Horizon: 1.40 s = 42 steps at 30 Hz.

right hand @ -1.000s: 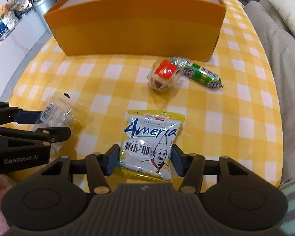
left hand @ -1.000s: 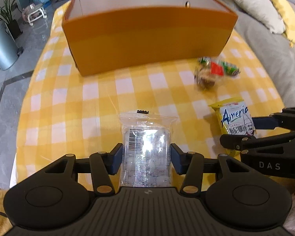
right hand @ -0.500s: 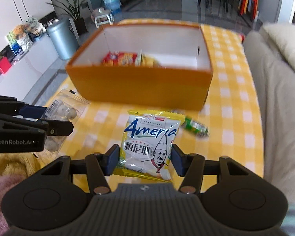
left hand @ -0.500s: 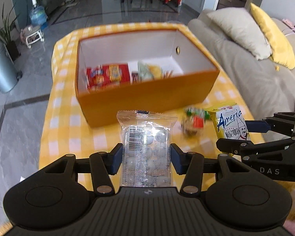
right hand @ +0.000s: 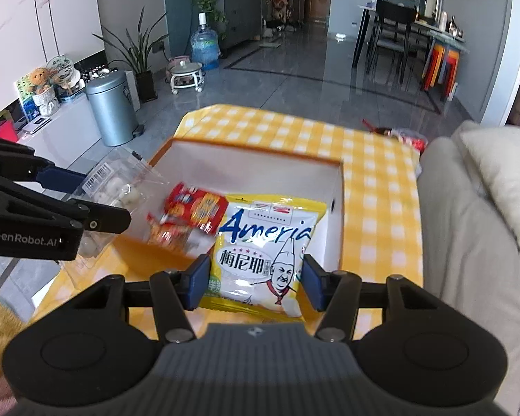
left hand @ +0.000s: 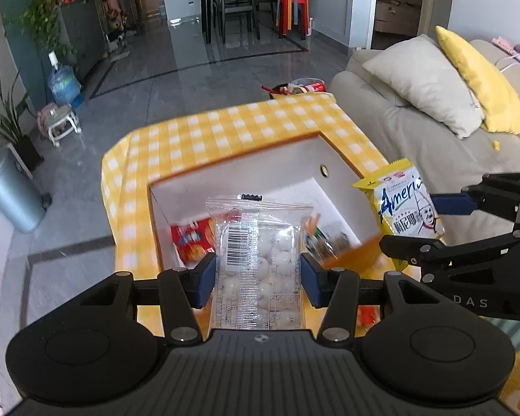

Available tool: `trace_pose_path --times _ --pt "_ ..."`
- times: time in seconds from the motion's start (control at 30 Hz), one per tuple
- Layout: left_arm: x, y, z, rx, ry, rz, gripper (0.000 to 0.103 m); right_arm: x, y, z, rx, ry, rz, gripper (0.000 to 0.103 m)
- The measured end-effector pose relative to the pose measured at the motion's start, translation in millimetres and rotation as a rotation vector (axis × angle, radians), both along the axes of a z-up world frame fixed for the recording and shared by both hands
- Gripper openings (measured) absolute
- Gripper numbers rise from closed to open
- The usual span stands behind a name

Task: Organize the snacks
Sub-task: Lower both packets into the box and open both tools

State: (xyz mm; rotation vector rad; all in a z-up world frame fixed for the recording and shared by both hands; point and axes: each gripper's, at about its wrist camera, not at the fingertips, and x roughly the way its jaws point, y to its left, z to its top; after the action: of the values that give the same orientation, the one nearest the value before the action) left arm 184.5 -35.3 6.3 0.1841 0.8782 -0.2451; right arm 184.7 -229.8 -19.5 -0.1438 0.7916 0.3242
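A glossy grey tiled floor [left hand: 190, 66] with dark inlaid border lines runs back from the table [left hand: 225, 131], which wears a yellow-and-white checked cloth. At twelve o'clock in the left view stands a dark dining set [left hand: 239, 3] with orange and red stacked stools [left hand: 291, 10]. At three o'clock a beige sofa [left hand: 416, 145] carries a cream pillow [left hand: 423, 83] and a yellow pillow [left hand: 482, 79]. At nine o'clock sit a metal bin [left hand: 7, 190], a small white stool [left hand: 60, 123], a water jug [left hand: 62, 83] and leafy plants [left hand: 41, 17] by a grey cabinet [left hand: 83, 34]. In the right view a white wall [right hand: 52, 10] backs a low white shelf [right hand: 62, 128] at ten o'clock. Daylight glares off the floor.
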Motion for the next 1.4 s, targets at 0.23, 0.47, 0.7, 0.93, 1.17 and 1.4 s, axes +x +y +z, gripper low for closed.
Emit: trace_pose_path --times 0.23,0.47,0.7,0.93,1.17,1.4 --pt "58.0 -5.8 -19.9 0.067 0.038 0.033 0.058 61.4 16.4 -14.3 -0.079 -0.004 0.010 0.054" --pt "101.5 -1.7 -56.8 0.137 0.095 0.046 0.058 109.9 34.9 -55.8 -0.220 0.021 0.033 0.054" --pt "128.2 -10.7 -93.7 0.228 0.153 0.037 0.058 143.1 51.1 -93.6 -0.344 0.040 0.077 0.054" --pt "146.1 -9.9 -119.8 0.233 0.219 0.046 0.058 163.9 60.1 -122.4 -0.418 0.073 0.108 0.054" --pt "153.9 -3.8 -132.6 0.219 0.260 0.057 0.059 167.8 61.7 -137.1 -0.443 0.099 0.154 0.054" --pt "154.4 -1.8 -130.3 0.199 0.279 0.044 0.066 167.5 60.2 -137.2 -0.446 0.107 0.168 0.055"
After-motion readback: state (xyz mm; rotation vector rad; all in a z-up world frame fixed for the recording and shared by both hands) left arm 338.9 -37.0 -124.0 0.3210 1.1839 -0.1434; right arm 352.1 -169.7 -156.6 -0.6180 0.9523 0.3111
